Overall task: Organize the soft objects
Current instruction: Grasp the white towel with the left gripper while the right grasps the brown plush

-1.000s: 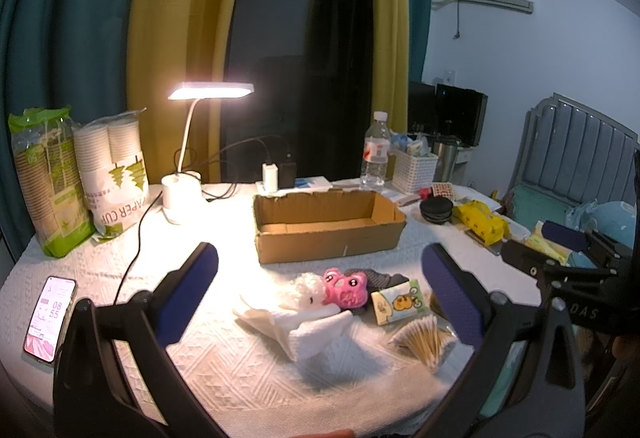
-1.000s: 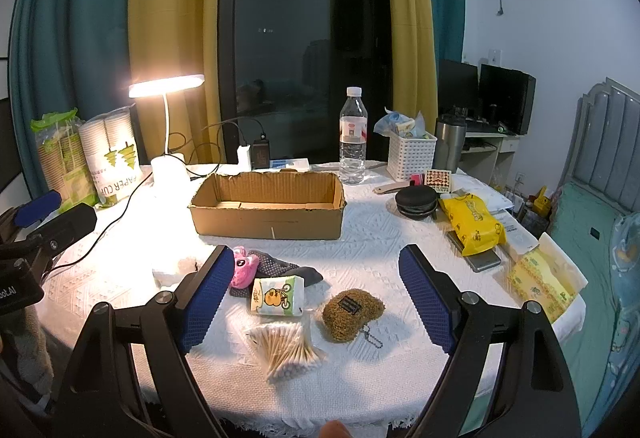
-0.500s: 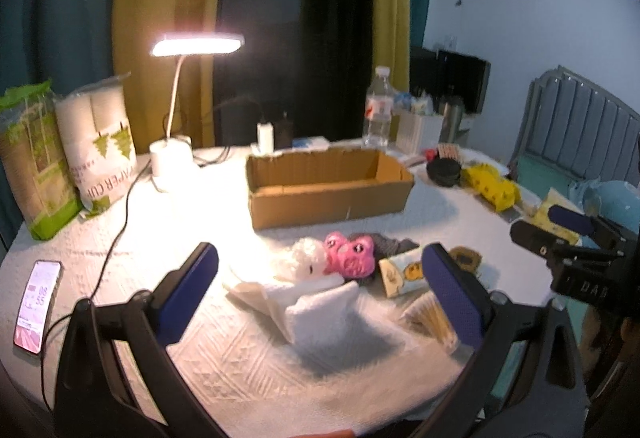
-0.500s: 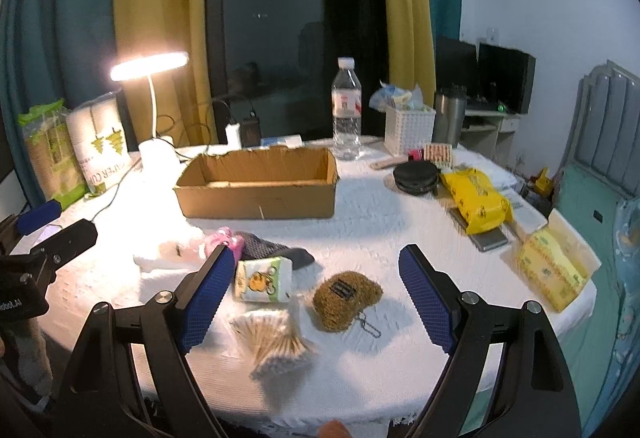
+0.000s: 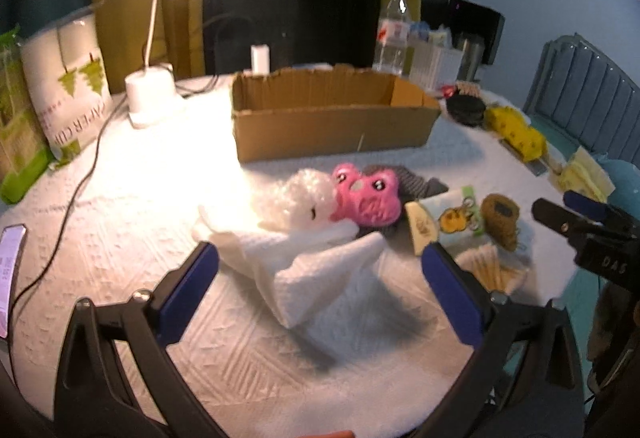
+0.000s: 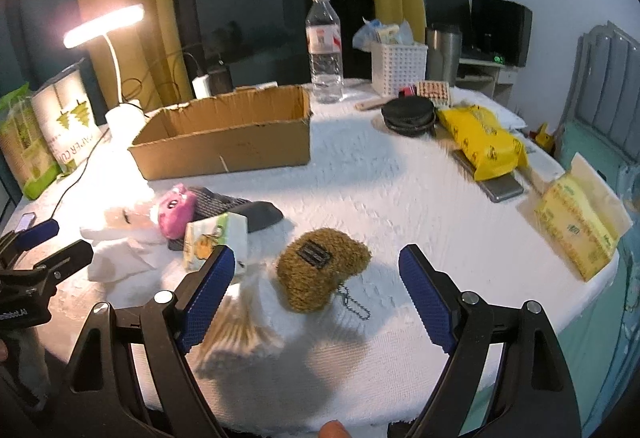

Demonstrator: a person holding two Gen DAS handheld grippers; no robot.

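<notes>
Holding both grippers wide open and empty, I see my left gripper (image 5: 320, 296) framing the folded white cloth (image 5: 316, 270) at lower centre of its view. My right gripper (image 6: 316, 296) frames the brown plush pouch (image 6: 320, 272) at its view's centre. The pink plush toy (image 5: 366, 196) lies above the cloth, and the cardboard box (image 5: 336, 118) stands beyond it on the white tablecloth (image 5: 120, 198).

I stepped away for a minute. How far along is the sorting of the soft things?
Nothing looks done: the cardboard box looks empty. Nothing is in hand: the left gripper is open over the white cloth, the right gripper open around the brown fuzzy pouch. The pink plush and dark sock also wait on the table.
</notes>
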